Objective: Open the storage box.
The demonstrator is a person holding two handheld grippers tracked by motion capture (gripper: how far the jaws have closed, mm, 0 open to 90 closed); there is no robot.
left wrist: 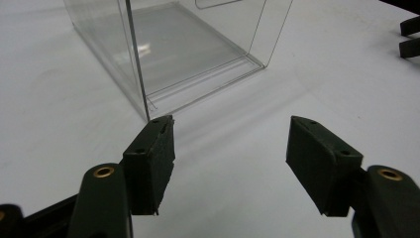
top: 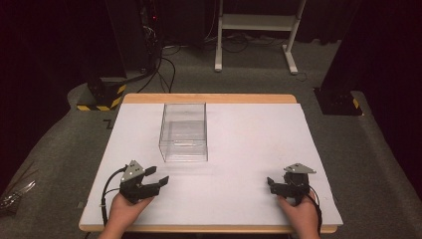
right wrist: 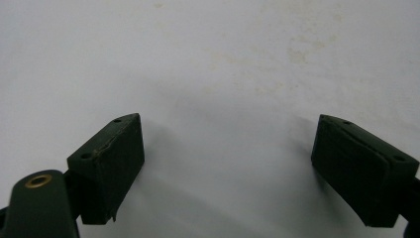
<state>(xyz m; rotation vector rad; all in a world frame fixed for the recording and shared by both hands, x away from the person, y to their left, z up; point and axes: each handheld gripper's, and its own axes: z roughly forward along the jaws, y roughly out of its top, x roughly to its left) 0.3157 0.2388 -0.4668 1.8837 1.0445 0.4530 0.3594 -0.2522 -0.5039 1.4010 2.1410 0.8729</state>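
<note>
1. A clear plastic box [top: 183, 132] stands upright on the surface [top: 249, 149], left of centre and toward the far half. It is thin-walled, square-cornered and open at the top, and the white sheet shows through its walls.
2. In the left gripper view the box [left wrist: 168, 54] rises just beyond the jaws, with one vertical corner edge close to the nearer pad, apart from it.
3. The left tool [top: 158, 180] is held low near the front left edge. Its jaws stand wide apart with only bare surface between them. The pads [left wrist: 153, 158] are dark, matte rubber blocks with screw holes, on arms with brass-coloured rivets.
4. The right tool [top: 271, 182] rests near the front right edge, well apart from the box. Its jaws [right wrist: 228, 168] are spread wide and grip nothing.
5. No readable writing shows on the box or the tools.
6. The surface is a white sheet with faint yellowish stains, on a board with a pale wooden rim. Grey carpet, cables and a white frame lie beyond, against dark curtains.
</note>
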